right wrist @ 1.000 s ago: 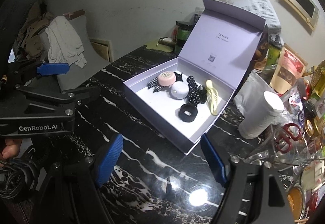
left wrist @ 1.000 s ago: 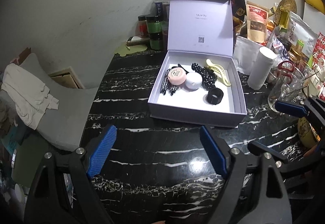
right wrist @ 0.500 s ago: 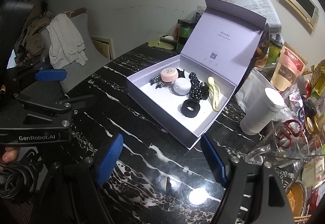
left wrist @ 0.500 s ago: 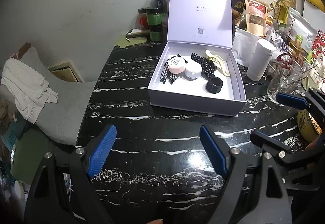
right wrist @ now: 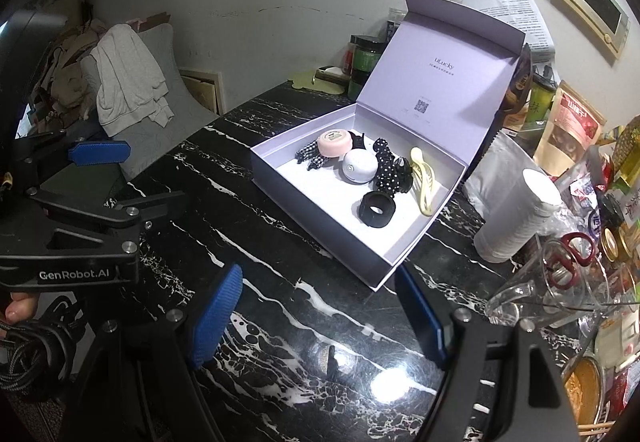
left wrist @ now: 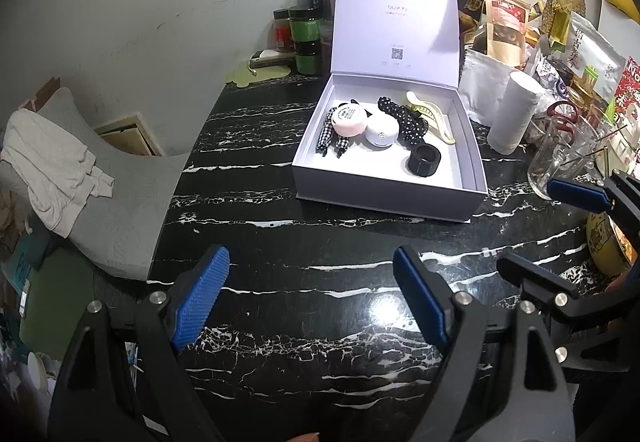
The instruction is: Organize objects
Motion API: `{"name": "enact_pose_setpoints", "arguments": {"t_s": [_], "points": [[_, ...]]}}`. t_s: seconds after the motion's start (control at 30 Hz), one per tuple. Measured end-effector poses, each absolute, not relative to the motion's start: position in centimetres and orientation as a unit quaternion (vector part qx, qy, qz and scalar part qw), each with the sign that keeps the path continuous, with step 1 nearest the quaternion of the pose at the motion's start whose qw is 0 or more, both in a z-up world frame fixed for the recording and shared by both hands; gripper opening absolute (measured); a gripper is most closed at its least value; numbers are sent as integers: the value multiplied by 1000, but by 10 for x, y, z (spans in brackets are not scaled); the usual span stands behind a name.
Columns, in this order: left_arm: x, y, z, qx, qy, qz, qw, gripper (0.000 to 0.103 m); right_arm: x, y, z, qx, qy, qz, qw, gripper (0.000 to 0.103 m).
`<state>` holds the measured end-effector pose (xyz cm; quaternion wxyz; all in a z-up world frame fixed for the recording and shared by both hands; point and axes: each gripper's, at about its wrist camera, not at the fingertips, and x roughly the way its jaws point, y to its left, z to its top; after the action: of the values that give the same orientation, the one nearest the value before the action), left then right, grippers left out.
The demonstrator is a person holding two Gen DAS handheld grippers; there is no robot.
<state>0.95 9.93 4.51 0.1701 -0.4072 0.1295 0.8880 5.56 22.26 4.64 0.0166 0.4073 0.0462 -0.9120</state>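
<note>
Both grippers point(left wrist: 308, 294) point(right wrist: 320, 316) agape, empty.

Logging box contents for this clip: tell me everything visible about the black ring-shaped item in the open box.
The black ring is a short, thick matte band with an open round centre, possibly fabric or elastic. It lies flat on the white floor of the lavender gift box, nearest the front wall, apart from the white round case, close beside the polka-dot scrunchie. No gripper touches it.

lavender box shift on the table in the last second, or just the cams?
No. The lavender box keeps its place against the white paper roll and the green jars in the right wrist view; only the framing drifted slightly.
</note>
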Motion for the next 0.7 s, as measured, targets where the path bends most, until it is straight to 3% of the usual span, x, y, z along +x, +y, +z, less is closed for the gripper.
{"name": "enact_pose_setpoints", "arguments": {"t_s": [0.7], "points": [[10, 96, 43, -411, 134, 887, 160, 84, 56, 222, 48, 408, 49, -912, 14, 80]]}}
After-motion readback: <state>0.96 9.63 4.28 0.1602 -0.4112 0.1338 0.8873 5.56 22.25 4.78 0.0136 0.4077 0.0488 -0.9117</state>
